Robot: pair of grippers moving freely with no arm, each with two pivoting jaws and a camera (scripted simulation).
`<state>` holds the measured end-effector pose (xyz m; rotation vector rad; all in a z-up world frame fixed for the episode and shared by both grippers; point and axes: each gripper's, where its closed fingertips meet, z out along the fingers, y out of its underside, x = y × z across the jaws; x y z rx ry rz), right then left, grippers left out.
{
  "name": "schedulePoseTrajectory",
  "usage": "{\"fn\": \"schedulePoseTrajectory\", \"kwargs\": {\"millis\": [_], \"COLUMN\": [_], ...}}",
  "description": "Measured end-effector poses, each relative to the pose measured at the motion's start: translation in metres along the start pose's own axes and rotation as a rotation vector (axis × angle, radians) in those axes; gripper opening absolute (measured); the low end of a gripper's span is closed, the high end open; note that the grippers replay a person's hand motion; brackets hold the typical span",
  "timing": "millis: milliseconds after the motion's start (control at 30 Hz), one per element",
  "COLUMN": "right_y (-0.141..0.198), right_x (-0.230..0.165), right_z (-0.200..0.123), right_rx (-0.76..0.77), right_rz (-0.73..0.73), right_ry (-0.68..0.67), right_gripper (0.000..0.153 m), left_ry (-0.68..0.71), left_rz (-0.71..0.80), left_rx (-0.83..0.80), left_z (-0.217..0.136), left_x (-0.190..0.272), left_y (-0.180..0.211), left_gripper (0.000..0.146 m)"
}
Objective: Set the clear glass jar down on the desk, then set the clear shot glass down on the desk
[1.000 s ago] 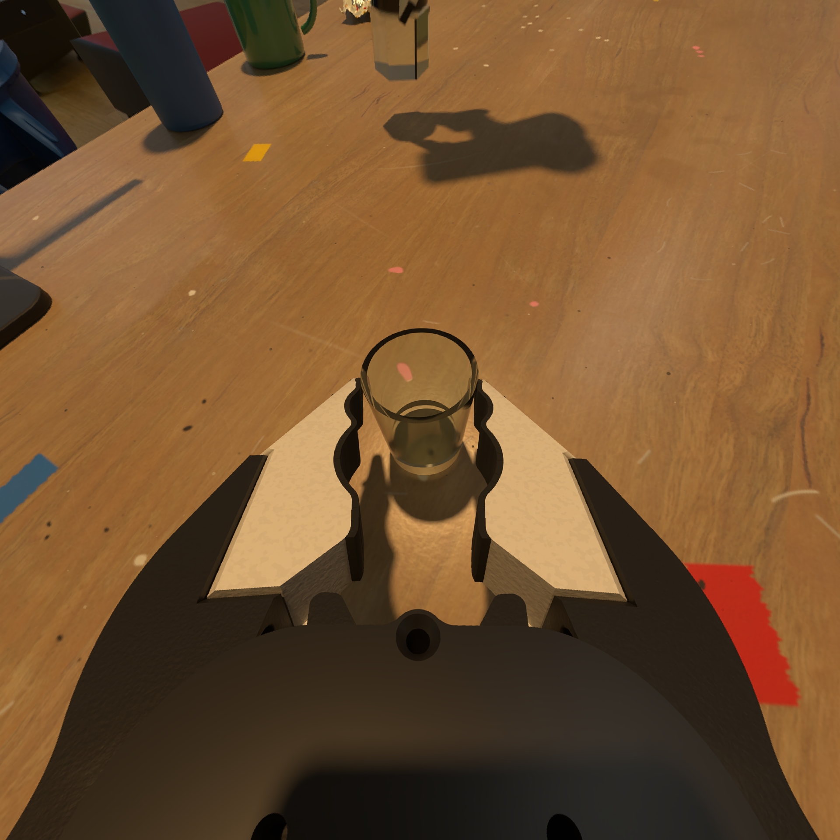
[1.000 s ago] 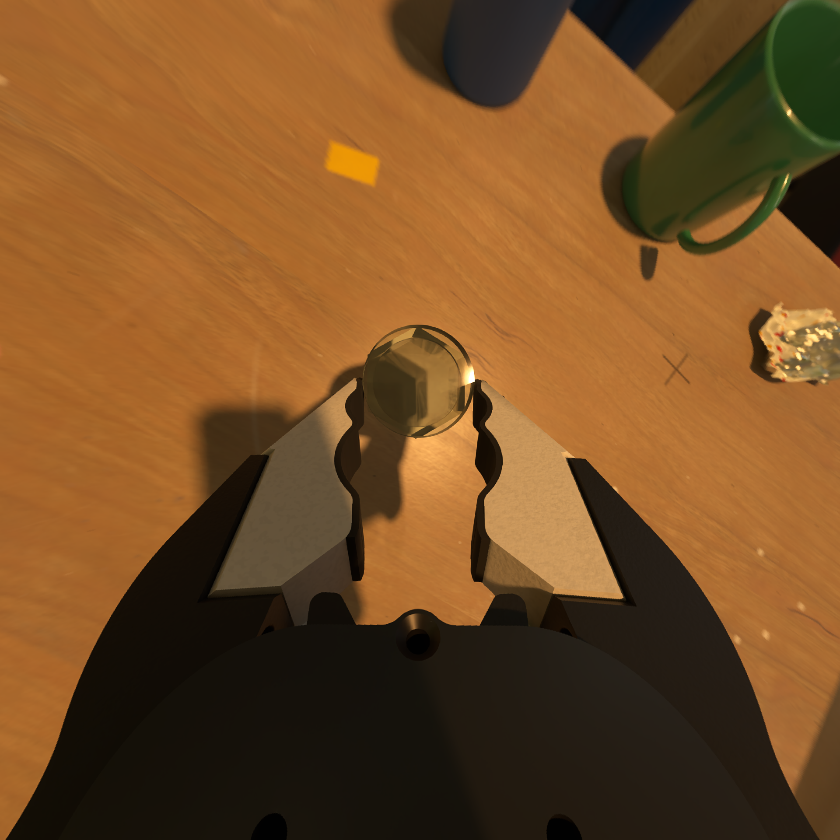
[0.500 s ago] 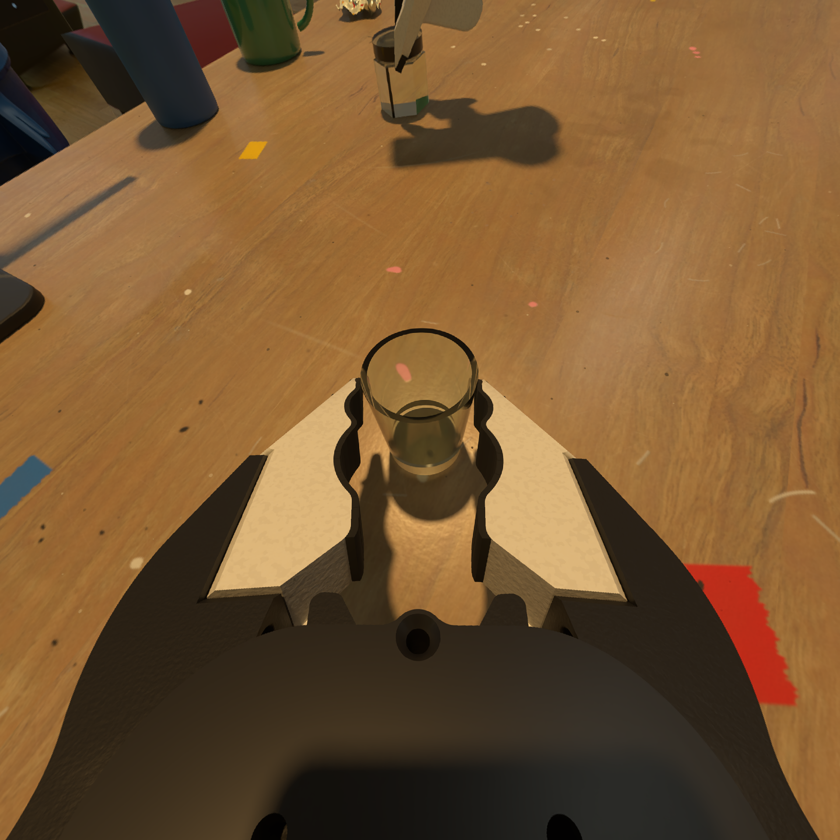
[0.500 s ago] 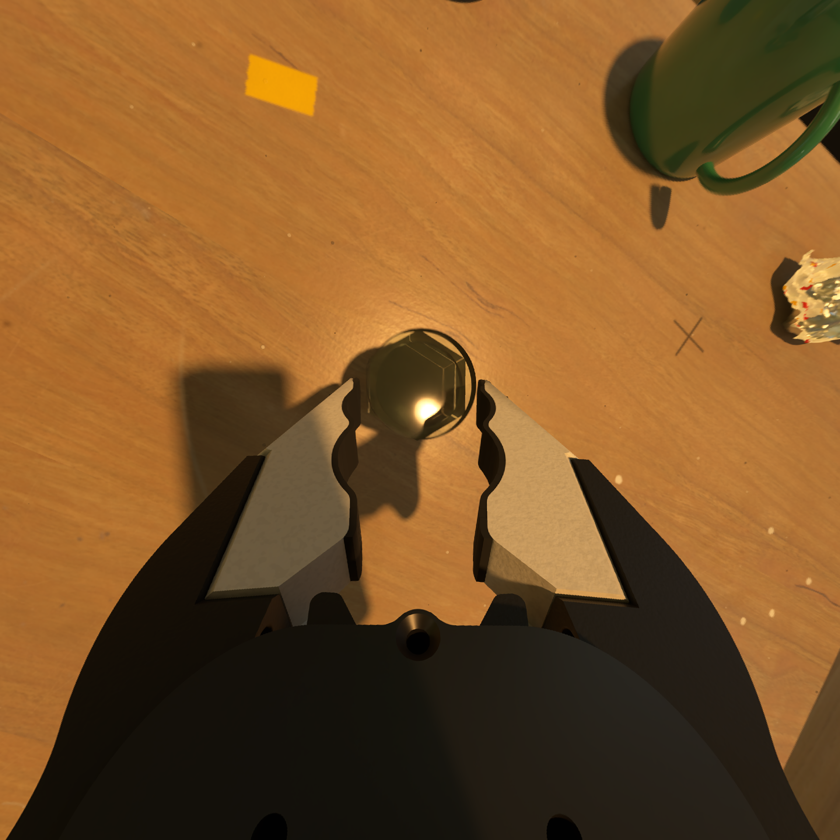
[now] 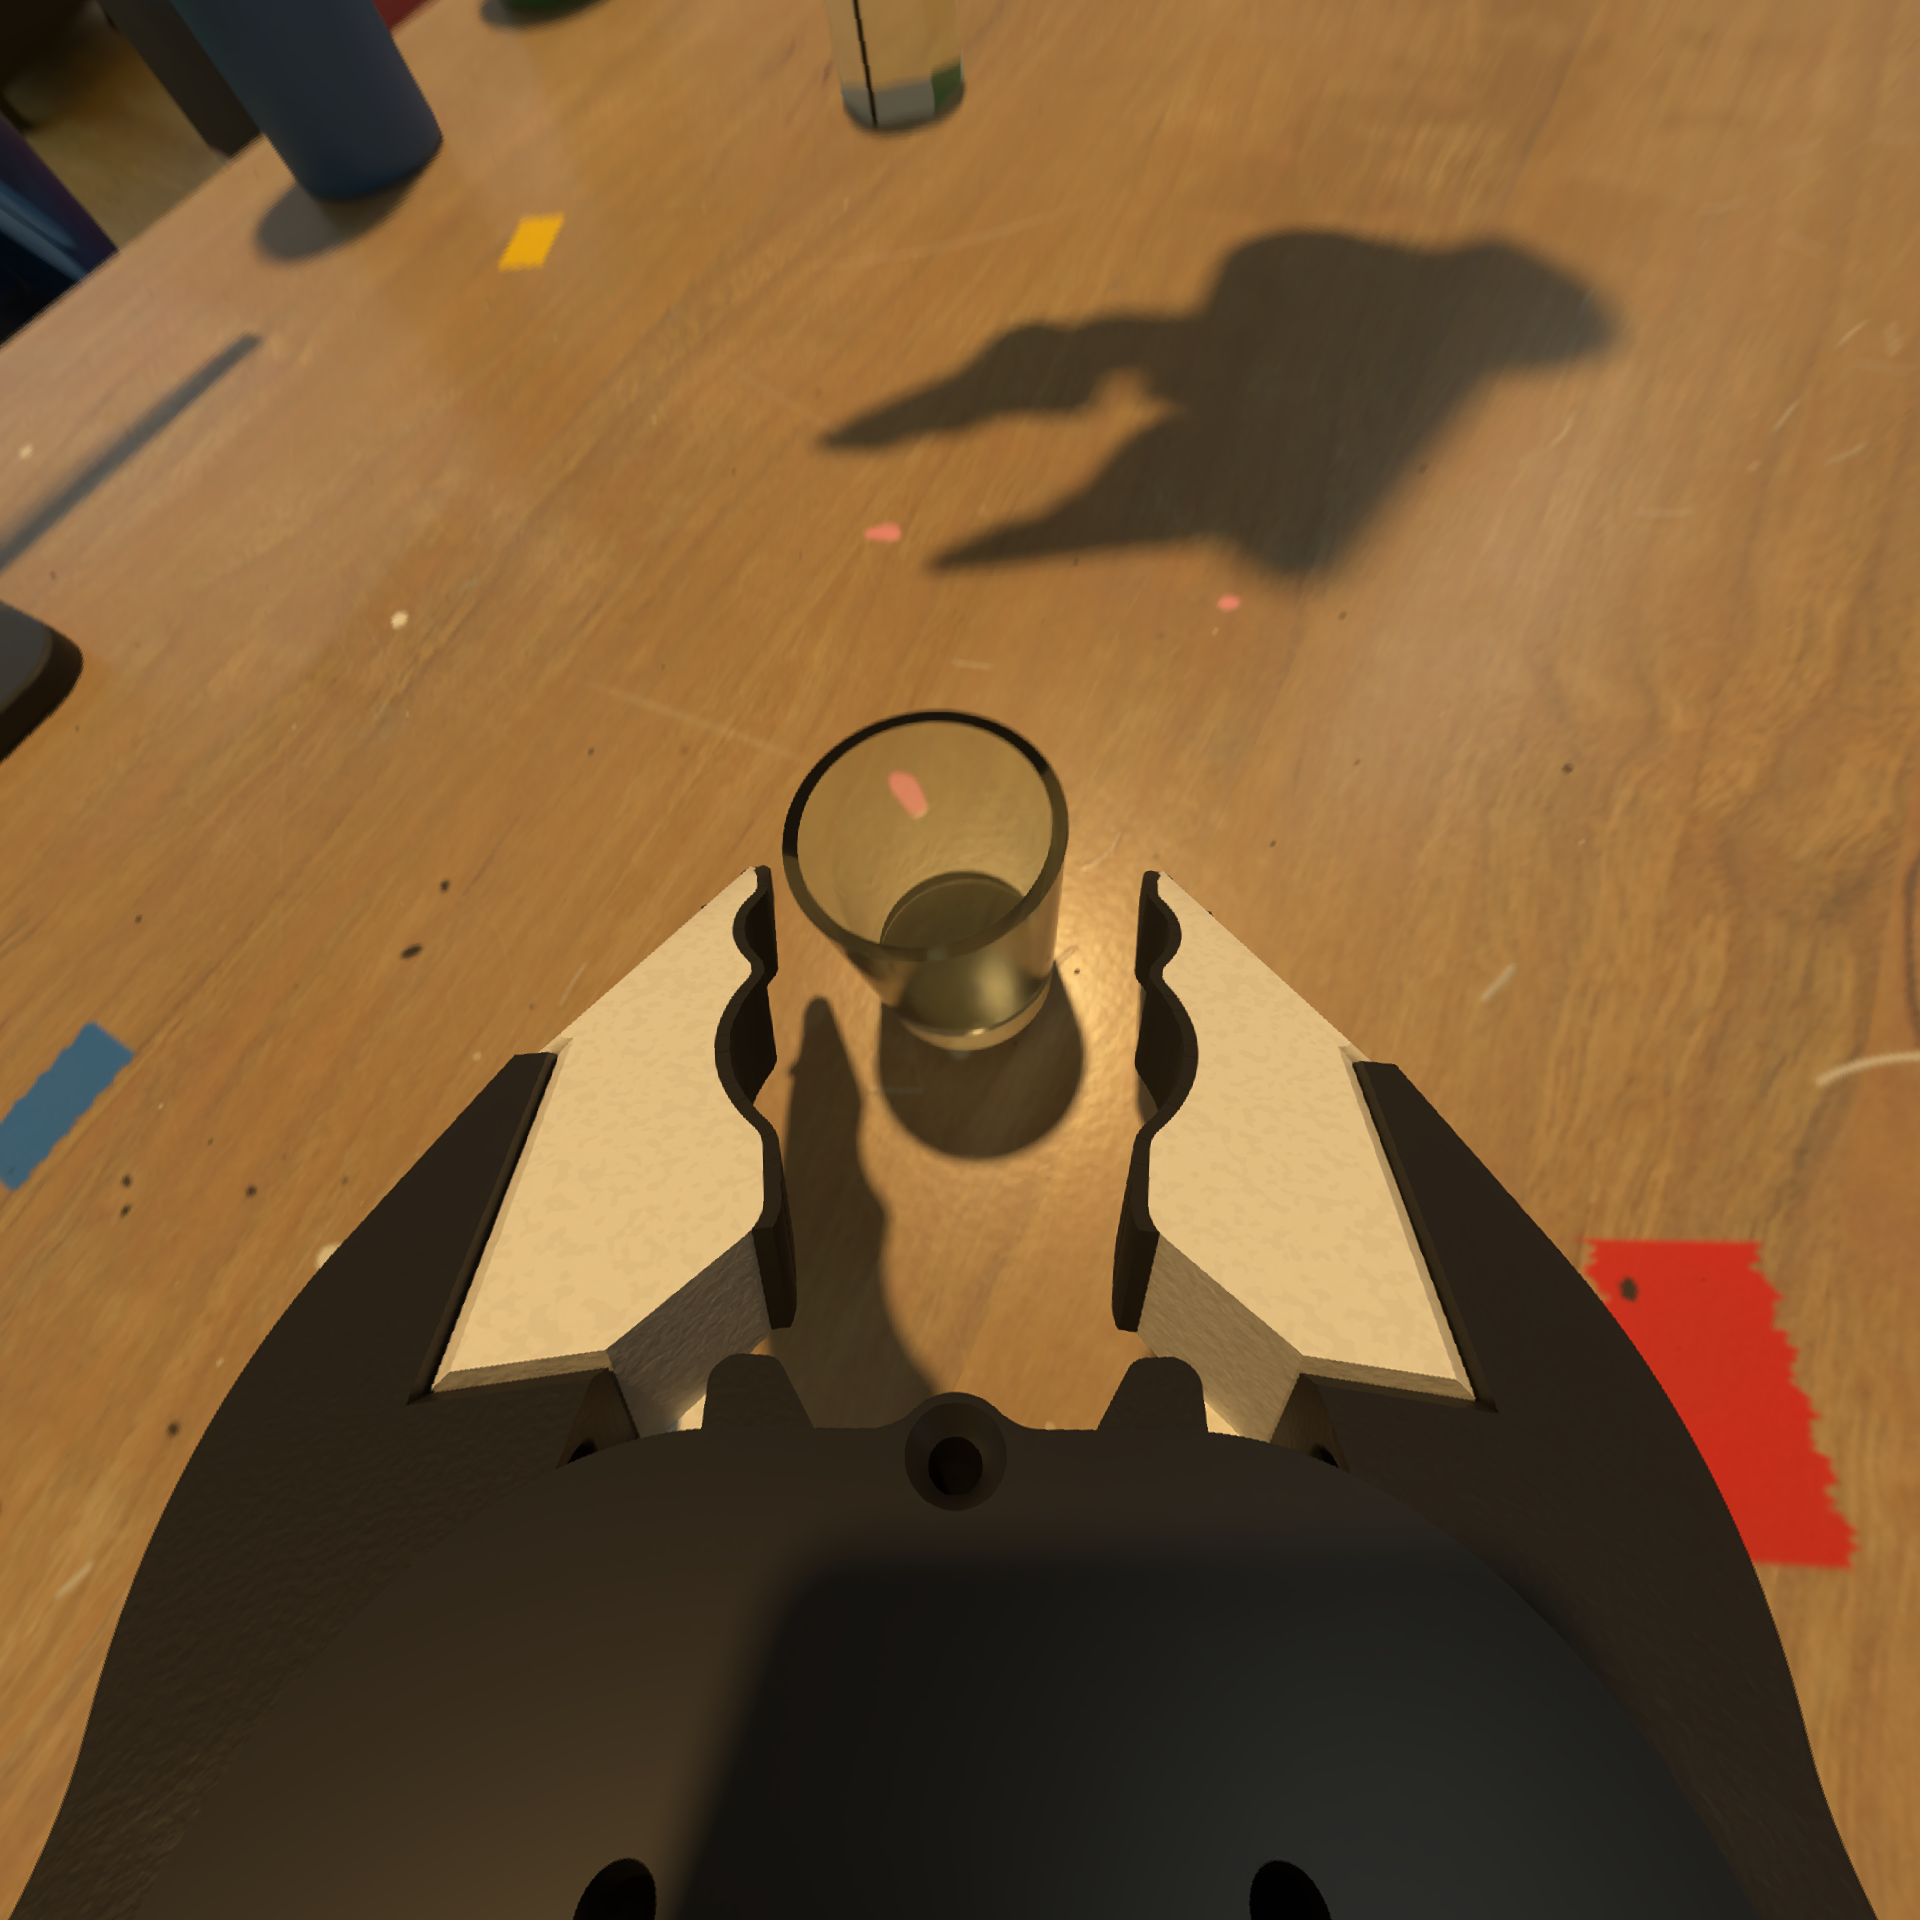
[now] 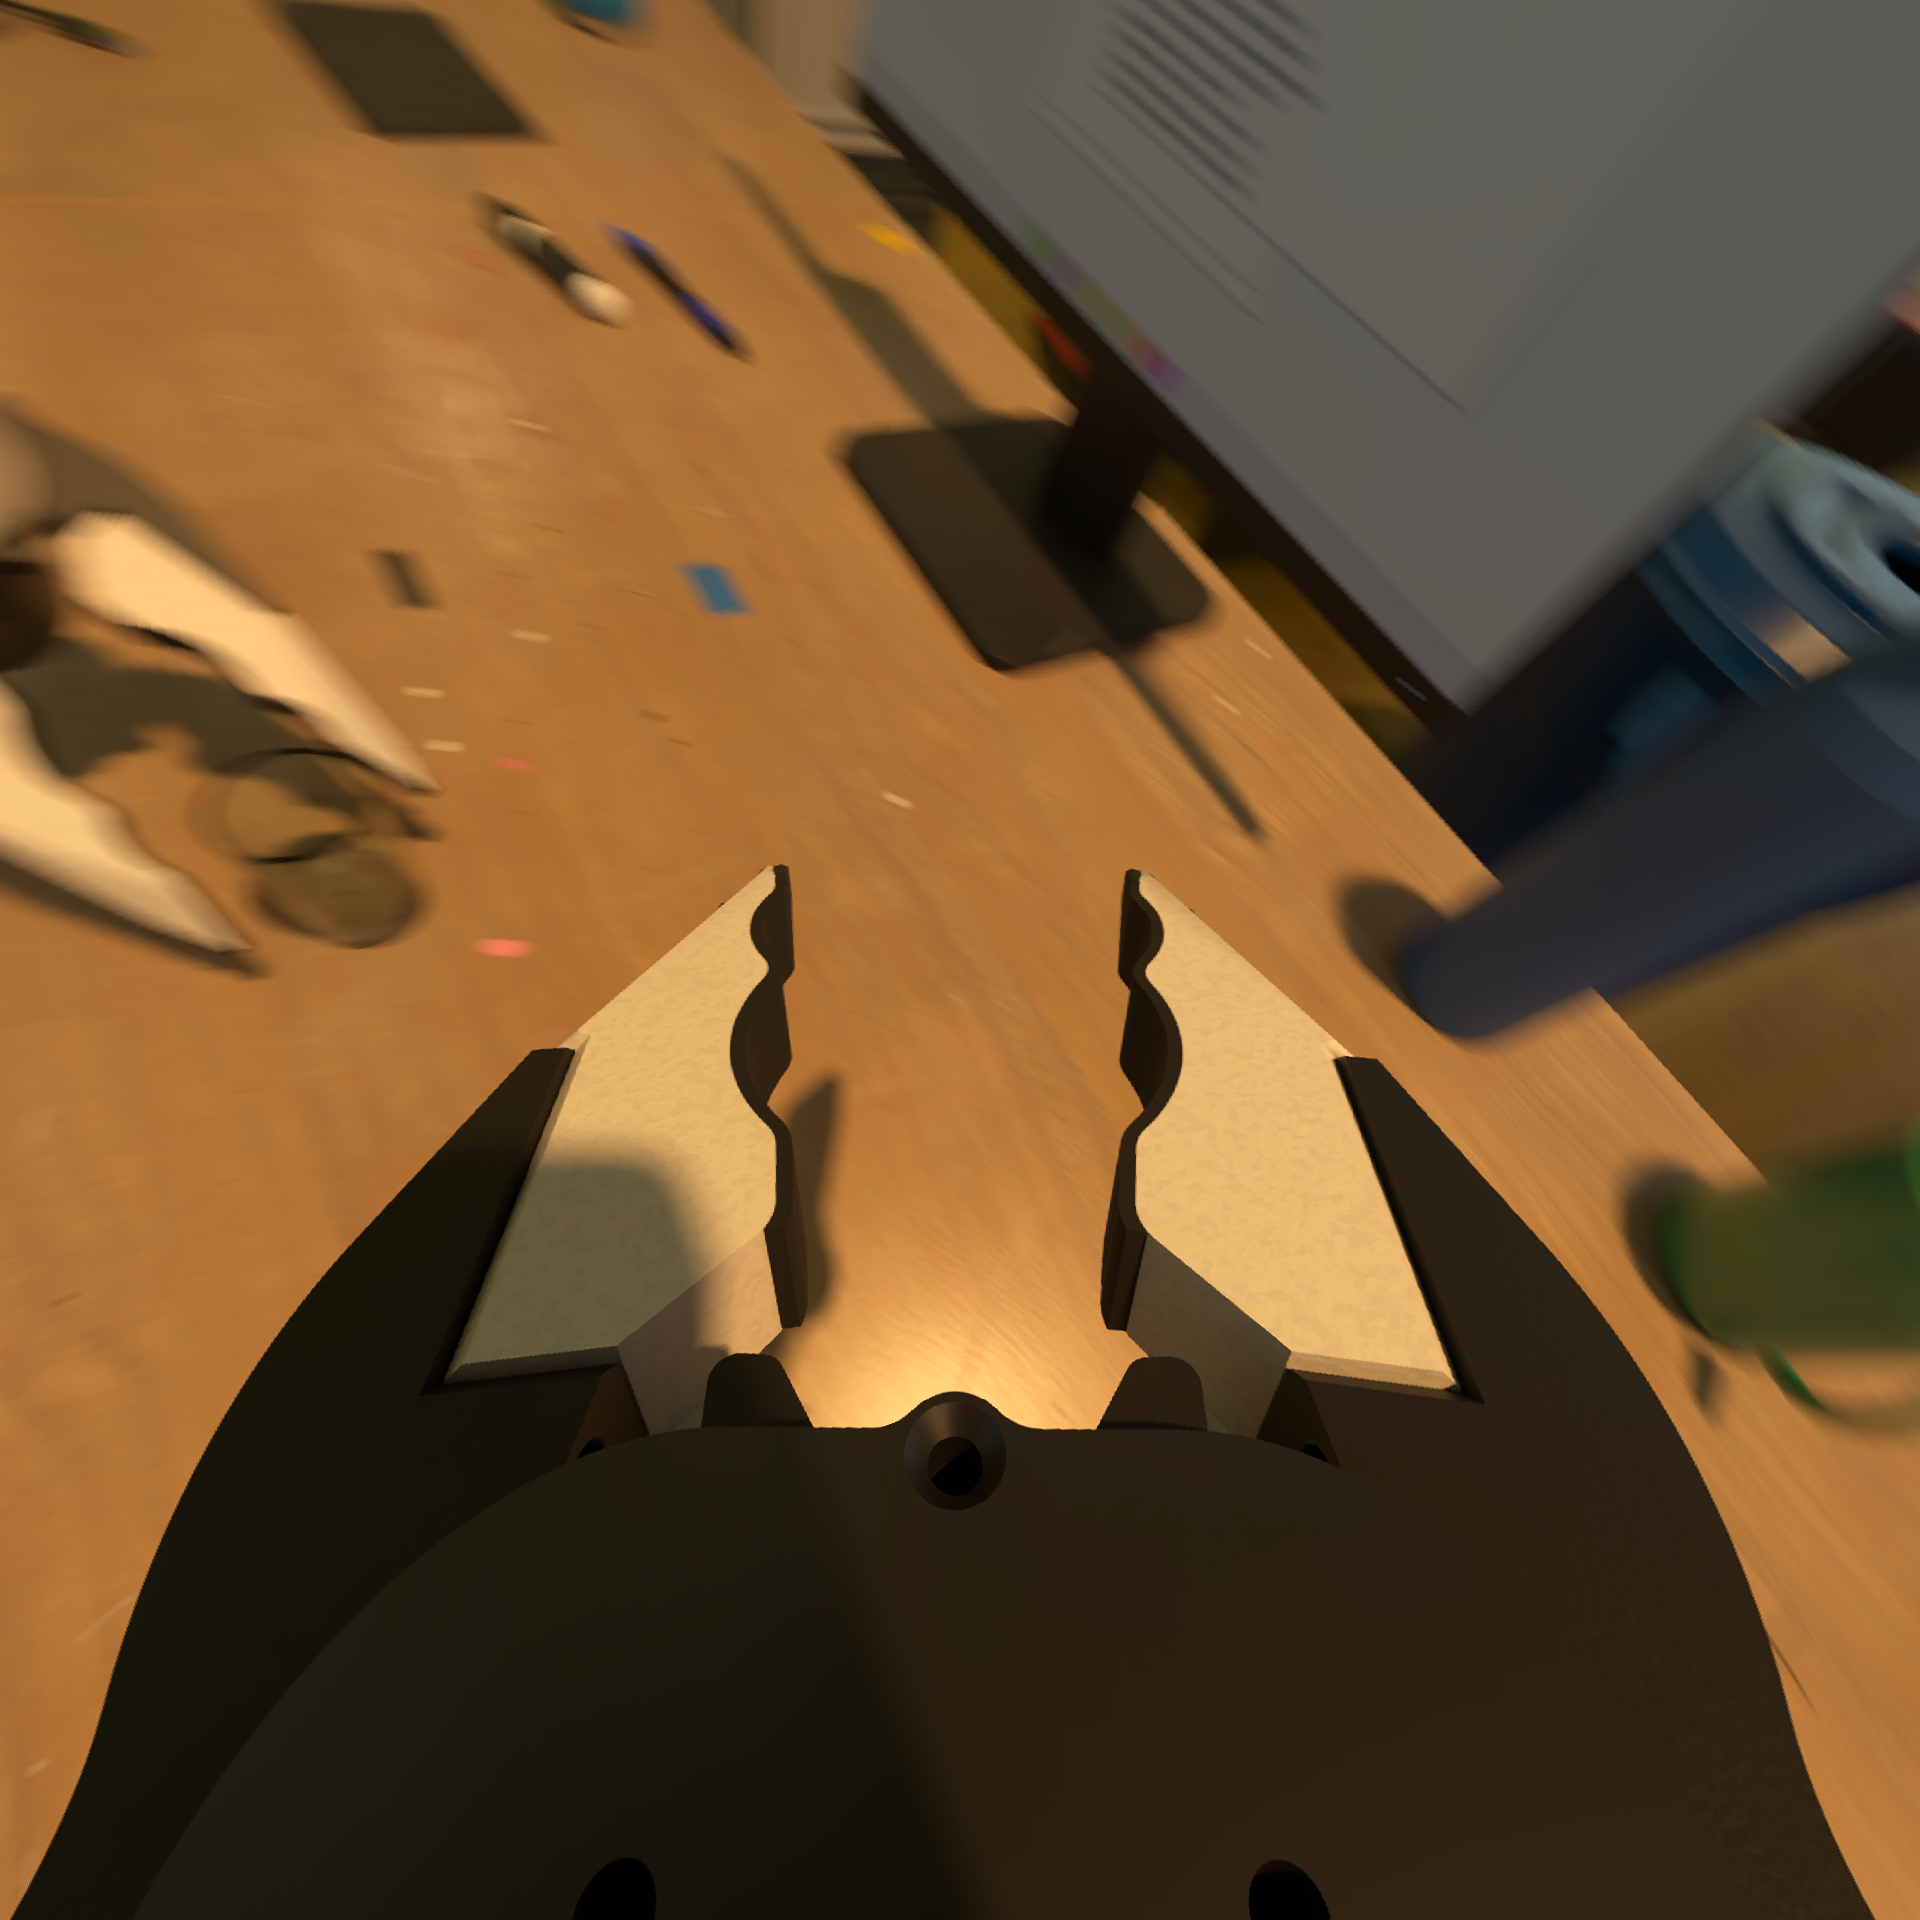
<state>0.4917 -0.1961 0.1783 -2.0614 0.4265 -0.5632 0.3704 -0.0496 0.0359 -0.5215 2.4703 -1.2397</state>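
The clear shot glass (image 5: pixel 920 831) stands upright on the wooden desk (image 5: pixel 1455 831) between the tips of my left gripper (image 5: pixel 956 881), which is open with a gap on each side of the glass. The clear glass jar (image 5: pixel 899 62) stands on the desk at the far top edge, apart from both grippers. My right gripper (image 6: pixel 955 876) is open and empty above bare desk. Its blurred view shows the shot glass (image 6: pixel 301 821) at the left between the left gripper's fingers (image 6: pixel 208 623).
A dark blue cylinder (image 5: pixel 332 94) stands at the far left, and a red patch (image 5: pixel 1725 1403) lies on the right. The right wrist view shows a monitor (image 6: pixel 1403 260) on its flat stand base (image 6: pixel 1029 540), pens (image 6: pixel 675 286) and a green mug (image 6: pixel 1787 1268) by the desk edge.
My left gripper has opened off the shot glass, which now stands free. My right gripper has left the jar on the desk, drawn away and swung round; its view is blurred.
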Motion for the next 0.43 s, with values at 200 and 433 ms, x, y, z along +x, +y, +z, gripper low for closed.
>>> {"fn": "schedulePoseTrajectory", "kwargs": {"millis": [200, 433], "right_y": [-0.016, -0.004], "right_x": [-0.121, -0.169], "right_z": [0.026, 0.054], "right_rx": [0.061, 0.033], "right_rz": [-0.002, 0.123], "right_ry": [-0.385, -0.497], "right_gripper": [0.055, 0.073], "left_ry": [-0.029, 0.012], "left_rz": [-0.022, -0.026], "left_rx": [-0.078, -0.189], "left_z": [0.004, 0.006], "left_x": [-0.006, 0.002], "left_y": [0.01, 0.024], "left_gripper": [0.074, 0.074]}}
